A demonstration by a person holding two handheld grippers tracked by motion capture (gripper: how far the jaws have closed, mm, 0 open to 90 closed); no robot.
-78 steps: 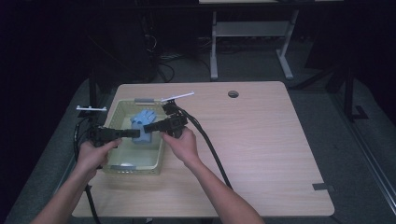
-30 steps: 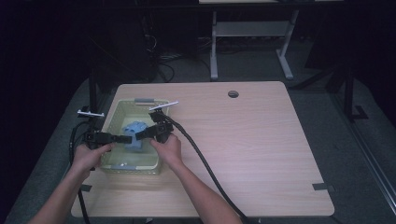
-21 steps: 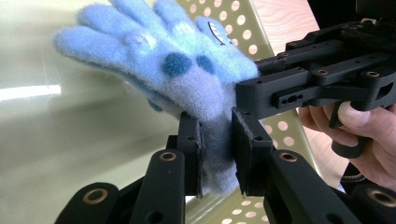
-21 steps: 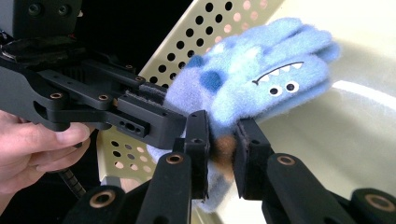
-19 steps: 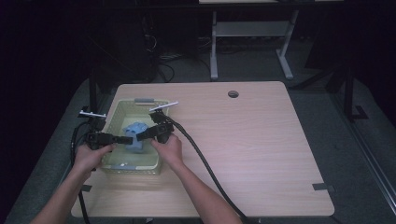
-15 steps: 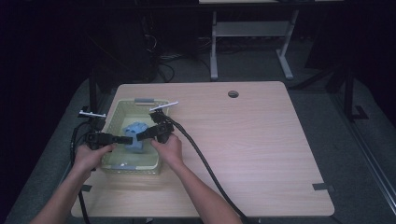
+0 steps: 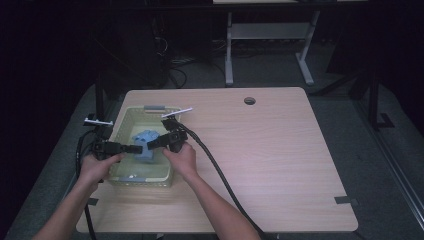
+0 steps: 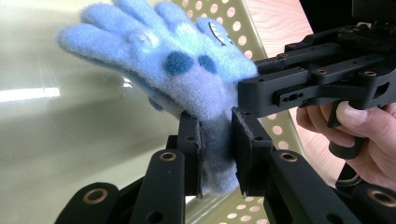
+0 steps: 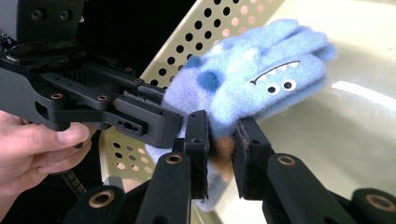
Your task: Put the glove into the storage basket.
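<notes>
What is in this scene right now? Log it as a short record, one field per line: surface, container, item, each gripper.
surface: wooden table
container: pale green perforated basket at the table's left side
item: fuzzy blue glove with a stitched face, held over the basket's inside
left gripper: shut on the glove's cuff end
right gripper: shut on the glove's cuff end, from the opposite side
hands: one on each gripper

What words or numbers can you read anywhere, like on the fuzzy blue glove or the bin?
None can be read.
The blue monster glove has a stitched face with eyes and a toothy mouth, no letters.
The pale green perforated bin has holes and no label.
The left gripper and right gripper carry no markings.
</notes>
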